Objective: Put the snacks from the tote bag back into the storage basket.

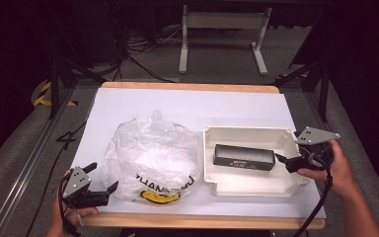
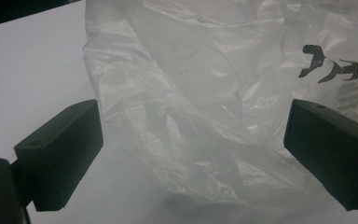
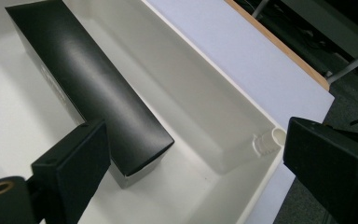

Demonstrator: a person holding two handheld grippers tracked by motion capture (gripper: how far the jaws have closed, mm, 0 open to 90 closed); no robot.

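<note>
A crumpled clear plastic bag (image 1: 150, 160) with black and yellow print lies on the left half of the white table. To its right sits an open white plastic case (image 1: 212, 148) with a long black box (image 1: 244, 157) lying flat inside. My left gripper (image 1: 103, 176) is at the bag's near left corner, open, with the bag (image 2: 205, 93) just ahead of its jaws (image 2: 193, 149). My right gripper (image 1: 284, 162) is at the case's right rim, open. In the right gripper view its jaws (image 3: 196, 163) stand wide apart over the case's wall (image 3: 223, 121), beside the black box's near end (image 3: 88, 93).
A white sheet (image 1: 187, 106) covers the wooden tabletop, whose edge (image 1: 202, 222) shows at the front. The case's right wall runs close to the sheet's right edge (image 3: 242, 60). Beyond the table are dark floor, cables and the legs of a white desk (image 1: 222, 44).
</note>
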